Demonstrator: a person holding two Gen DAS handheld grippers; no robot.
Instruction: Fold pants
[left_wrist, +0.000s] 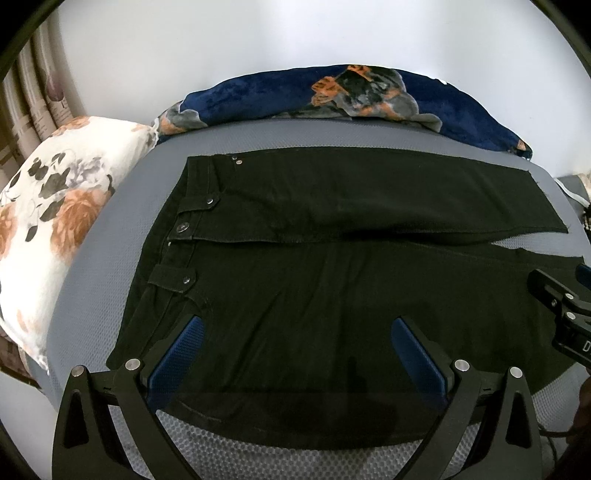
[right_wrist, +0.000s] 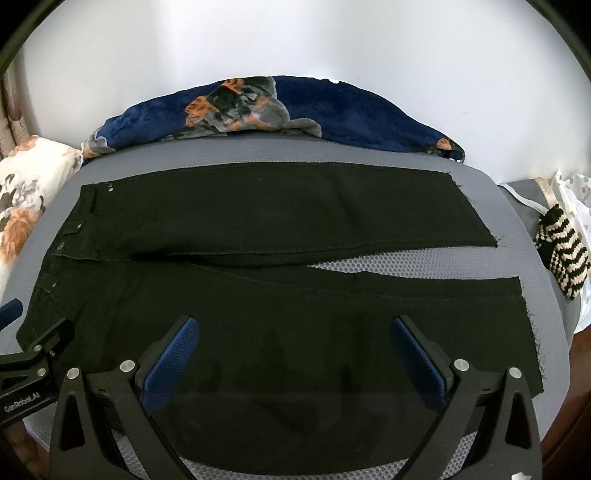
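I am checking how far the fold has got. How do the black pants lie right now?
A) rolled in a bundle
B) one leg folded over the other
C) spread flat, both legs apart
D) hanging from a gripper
C: the black pants lie flat, grey bed cover showing between the legs.

You see a floral pillow (left_wrist: 55, 206), a navy blanket (right_wrist: 351, 114), a striped knit piece (right_wrist: 561, 254), all on a grey mattress (right_wrist: 369, 151).

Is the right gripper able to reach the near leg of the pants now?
Probably yes: the right gripper is open, hovering over the near leg of the pants, with nothing between them.
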